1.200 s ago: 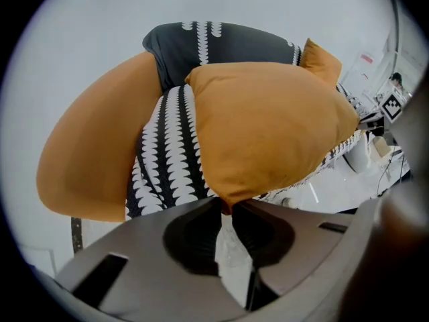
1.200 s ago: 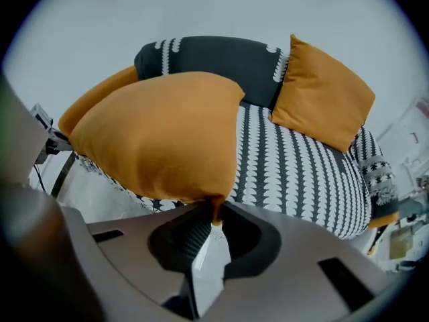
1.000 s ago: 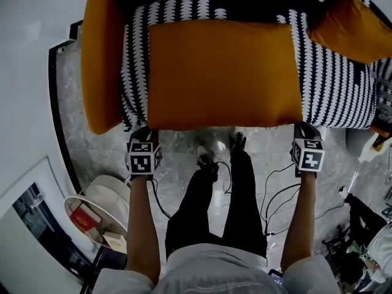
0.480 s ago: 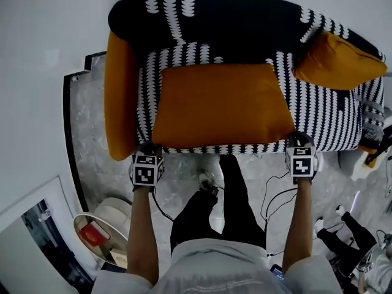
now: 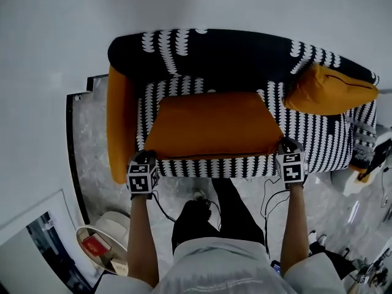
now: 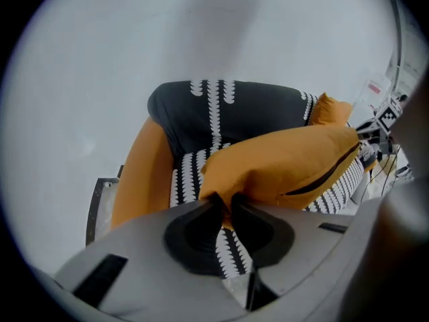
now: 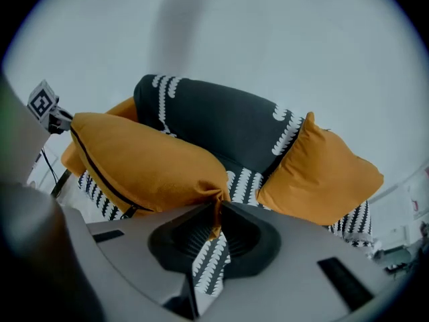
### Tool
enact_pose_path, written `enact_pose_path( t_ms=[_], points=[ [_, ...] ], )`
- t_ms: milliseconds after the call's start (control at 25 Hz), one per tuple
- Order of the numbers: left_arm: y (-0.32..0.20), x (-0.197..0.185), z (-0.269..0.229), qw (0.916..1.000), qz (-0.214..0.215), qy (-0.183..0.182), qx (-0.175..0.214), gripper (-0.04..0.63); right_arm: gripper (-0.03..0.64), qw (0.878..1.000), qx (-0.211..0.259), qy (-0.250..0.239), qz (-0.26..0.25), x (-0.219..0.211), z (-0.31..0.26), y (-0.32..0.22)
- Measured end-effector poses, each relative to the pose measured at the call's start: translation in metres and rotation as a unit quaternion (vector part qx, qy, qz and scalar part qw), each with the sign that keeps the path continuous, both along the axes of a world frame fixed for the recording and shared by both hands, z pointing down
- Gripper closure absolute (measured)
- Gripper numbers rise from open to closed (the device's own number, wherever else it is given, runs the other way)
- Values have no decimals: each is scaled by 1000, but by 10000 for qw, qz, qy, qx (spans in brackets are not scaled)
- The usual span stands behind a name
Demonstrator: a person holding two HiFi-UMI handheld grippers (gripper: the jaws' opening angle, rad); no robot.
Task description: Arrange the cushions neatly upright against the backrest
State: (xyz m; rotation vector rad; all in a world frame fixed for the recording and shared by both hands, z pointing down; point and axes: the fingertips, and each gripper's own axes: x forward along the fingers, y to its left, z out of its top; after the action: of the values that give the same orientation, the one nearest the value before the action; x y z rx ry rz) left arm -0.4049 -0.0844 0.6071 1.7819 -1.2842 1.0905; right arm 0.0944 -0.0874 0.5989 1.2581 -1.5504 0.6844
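Sofa point(image 5: 245, 57), black-and-white patterned, bearing: corner cushion point(image 5: 327, 90), orange, at my right; end cushion point(image 5: 119, 127), orange, upright at my left.

You are standing in home-style living room. Black-and-white patterned sofa point(image 5: 245, 57) is sitting against plain white wall point(image 5: 55, 41), large orange cushion point(image 5: 211, 124) hanging over seat, smaller orange cushion point(image 5: 327, 90) leaning at its right end. Marble-look floor point(image 5: 92, 158) is showing below. Small round table point(image 5: 86, 241) is standing at your left. Loose cables point(image 5: 266, 201) are trailing across floor.

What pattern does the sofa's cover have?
The sofa is black with rows of white leaf-like marks, clearest in the head view.
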Motion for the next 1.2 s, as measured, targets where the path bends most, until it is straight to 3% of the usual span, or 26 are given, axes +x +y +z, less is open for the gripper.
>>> enact_pose_path(
  t_ms=[240,520,1200],
  points=[
    [-54,2,-14,9990,-283,124,334,529,572,9993,376,-55,37,-4,-14,-57],
    [-112,4,-29,9930,-991,294,575,528,574,9973,677,-257,80,-1,-23,-117],
    [-245,10,-34,9870,-1397,116,782,526,574,9940,981,-468,126,9,-21,-250]
  ],
)
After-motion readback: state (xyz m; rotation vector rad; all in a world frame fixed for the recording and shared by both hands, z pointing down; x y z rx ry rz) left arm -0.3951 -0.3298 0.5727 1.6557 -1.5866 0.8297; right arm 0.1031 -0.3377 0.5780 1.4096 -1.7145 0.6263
